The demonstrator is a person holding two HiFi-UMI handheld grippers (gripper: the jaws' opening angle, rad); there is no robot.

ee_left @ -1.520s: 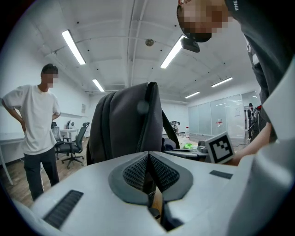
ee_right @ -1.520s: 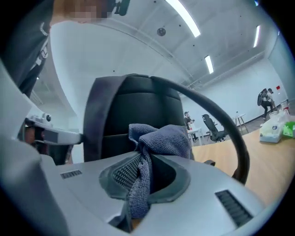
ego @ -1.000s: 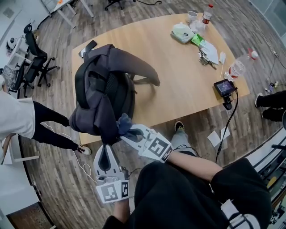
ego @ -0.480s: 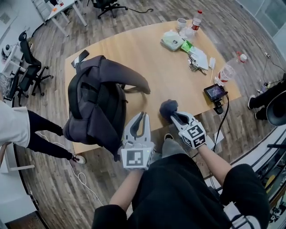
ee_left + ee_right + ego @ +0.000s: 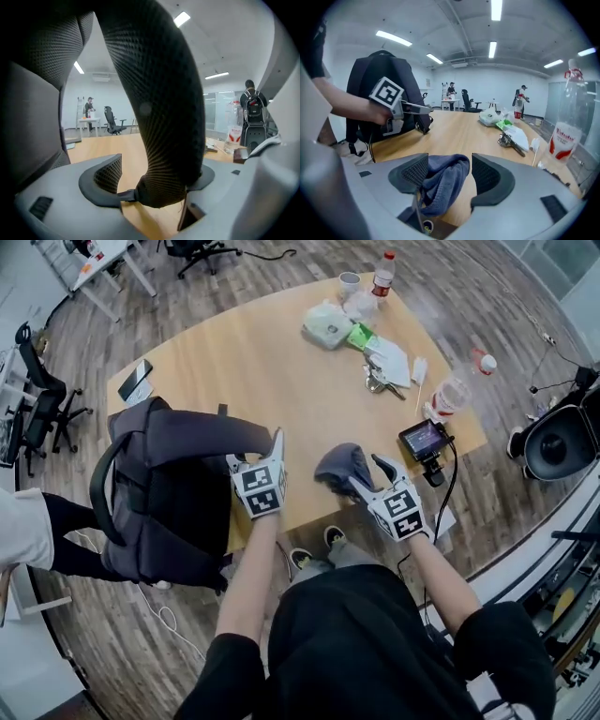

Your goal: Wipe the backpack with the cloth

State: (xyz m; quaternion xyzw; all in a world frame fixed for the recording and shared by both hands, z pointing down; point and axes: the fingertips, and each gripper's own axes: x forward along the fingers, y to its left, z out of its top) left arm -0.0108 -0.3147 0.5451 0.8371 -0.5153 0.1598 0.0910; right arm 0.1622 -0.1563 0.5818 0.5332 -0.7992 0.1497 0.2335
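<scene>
Forearms stretched ahead of us, we carry a tool in each hand over the near edge of the bench (image 5: 281,362). Our right hand-held gripper (image 5: 367,474) has just been opening and its jaws stand well apart. The blue-grey cloth (image 5: 440,180) lies bunched between them, leaning on the left pad, with a gap to the right pad. Our left hand-held gripper (image 5: 273,448) has also just been opening and is spread wide. A mesh-padded shoulder strap (image 5: 159,117) passes between its jaws, touching the right pad and clear of the left. That strap belongs to the dark backpack (image 5: 164,493), which stands at the bench's near left corner, just beside the left hand-held gripper.

Beyond the backpack a phone (image 5: 136,381) lies flat. To the right, a small screen device (image 5: 422,439) sits at the bench edge, with a clear plastic bottle (image 5: 450,395) and keys (image 5: 375,381) behind it. At the far edge we see a white bundle (image 5: 328,322), a cup (image 5: 349,282) and a red-capped bottle (image 5: 382,273). Office chairs (image 5: 42,413) stand on the wooden floor (image 5: 487,296).
</scene>
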